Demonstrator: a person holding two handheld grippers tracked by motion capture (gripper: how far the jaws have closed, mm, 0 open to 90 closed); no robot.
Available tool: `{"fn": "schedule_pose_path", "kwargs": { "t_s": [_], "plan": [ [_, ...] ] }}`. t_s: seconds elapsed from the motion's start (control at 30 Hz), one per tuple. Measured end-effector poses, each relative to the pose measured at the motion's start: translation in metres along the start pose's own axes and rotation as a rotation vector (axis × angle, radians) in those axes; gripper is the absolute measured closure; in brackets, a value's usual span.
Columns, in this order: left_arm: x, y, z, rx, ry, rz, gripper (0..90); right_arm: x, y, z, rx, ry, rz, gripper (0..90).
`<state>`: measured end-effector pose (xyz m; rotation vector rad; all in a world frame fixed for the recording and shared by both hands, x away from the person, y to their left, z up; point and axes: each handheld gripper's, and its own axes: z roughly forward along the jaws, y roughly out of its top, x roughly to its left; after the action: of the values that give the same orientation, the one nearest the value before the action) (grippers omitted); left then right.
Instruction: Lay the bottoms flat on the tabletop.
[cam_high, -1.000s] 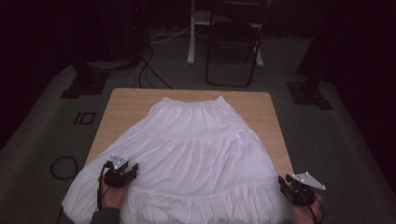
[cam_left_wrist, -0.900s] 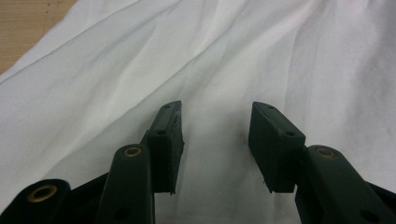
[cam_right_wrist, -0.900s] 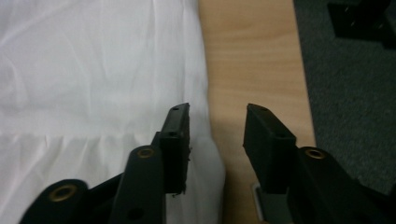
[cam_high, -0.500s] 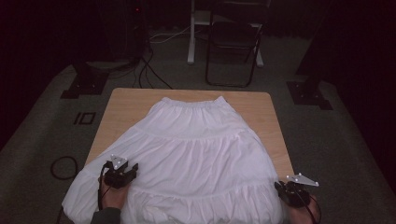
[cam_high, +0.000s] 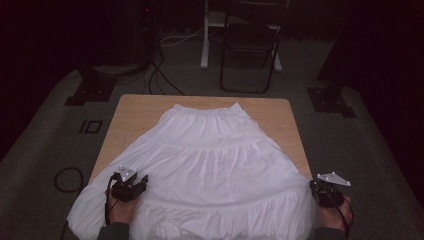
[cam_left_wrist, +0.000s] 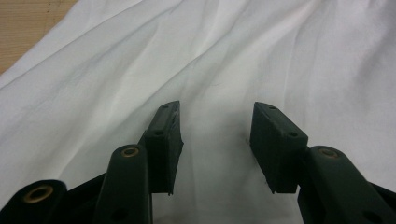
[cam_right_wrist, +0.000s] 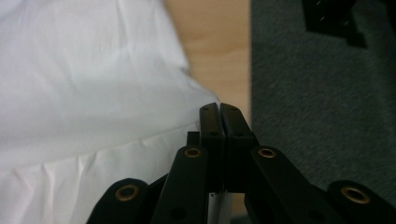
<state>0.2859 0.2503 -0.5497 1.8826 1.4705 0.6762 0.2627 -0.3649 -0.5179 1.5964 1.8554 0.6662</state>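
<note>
A white tiered cotton skirt (cam_high: 210, 165) lies spread flat on a light wooden rectangular table (cam_high: 135, 112), its gathered waistband toward the far edge and its wide hem overhanging the near edge, a layout that exposes both lower corners to the person's hands. The left gripper (cam_high: 131, 186) hovers over the skirt's lower left tier; in the left gripper view its jaws stand apart, with only smooth cloth beneath the gap and nothing between the pads (cam_left_wrist: 164, 140). The right gripper (cam_high: 325, 192) sits at the skirt's right edge, where the cloth meets the table's corner. Its jaws have just been closing and now meet; in the right gripper view a thin sliver of white fabric shows at their base, so the skirt's edge appears to be pinched, probably to lift that side for folding. Dark grey carpet (cam_right_wrist: 322, 93) lies beyond.
</note>
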Motion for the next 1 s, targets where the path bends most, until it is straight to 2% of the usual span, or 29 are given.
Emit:
{"fn": "schedule_pose_path", "kwargs": {
  "t_s": [0.13, 0.23, 0.3, 0.33, 0.37, 0.43, 0.57, 0.7, 0.73, 0.77, 0.83, 0.87, 0.9, 1.0],
  "plan": [
    [0.000, 0.000, 0.000, 0.001, -0.002, 0.006, 52.0, -0.014, 0.024, -0.004, -0.039, -0.047, -0.013, 89.5],
    [-0.001, 0.000, 0.000, 0.000, -0.001, 0.004, 52.0, -0.018, 0.042, -0.013, -0.101, -0.069, -0.024, 89.5],
    [0.000, 0.000, 0.000, 0.000, 0.000, 0.001, 52.0, -0.015, 0.048, -0.010, -0.091, -0.063, -0.048, 88.7],
    [0.000, 0.000, 0.000, 0.001, 0.002, -0.002, 51.9, -0.014, 0.048, -0.005, -0.056, -0.035, -0.061, 86.5],
    [0.000, 0.000, 0.000, 0.002, 0.002, -0.003, 51.9, -0.012, 0.045, 0.003, -0.016, -0.005, -0.072, 80.3],
    [0.000, 0.000, 0.000, 0.002, 0.003, -0.005, 51.7, -0.010, 0.035, 0.010, 0.021, 0.013, -0.062, 69.8],
    [0.000, 0.000, 0.000, 0.002, 0.005, -0.006, 51.5, -0.009, 0.016, 0.010, 0.026, 0.055, 0.003, 57.9],
    [0.000, 0.000, 0.000, 0.002, 0.006, -0.006, 51.2, -0.005, -0.003, 0.011, 0.084, 0.063, 0.009, 52.7],
    [0.000, 0.000, 0.000, 0.003, 0.006, -0.006, 51.2, -0.004, -0.007, 0.011, 0.097, 0.064, 0.005, 53.8],
    [0.000, 0.000, 0.000, 0.003, 0.006, -0.005, 51.2, -0.003, -0.011, 0.012, 0.112, 0.062, 0.000, 58.6],
    [0.000, 0.000, 0.000, 0.004, 0.006, -0.006, 50.9, -0.003, -0.015, 0.011, 0.097, 0.087, 0.013, 71.3],
    [0.000, 0.000, 0.000, 0.003, 0.005, -0.007, 50.7, -0.003, -0.015, 0.009, 0.103, 0.079, 0.003, 81.4],
    [0.000, 0.000, 0.000, 0.003, 0.006, -0.008, 50.5, -0.002, -0.015, 0.008, 0.111, 0.059, -0.009, 86.6],
    [-0.001, -0.001, -0.001, -0.001, 0.001, -0.018, 49.5, -0.001, -0.017, 0.005, 0.127, -0.004, -0.015, 88.8]
  ]
}}
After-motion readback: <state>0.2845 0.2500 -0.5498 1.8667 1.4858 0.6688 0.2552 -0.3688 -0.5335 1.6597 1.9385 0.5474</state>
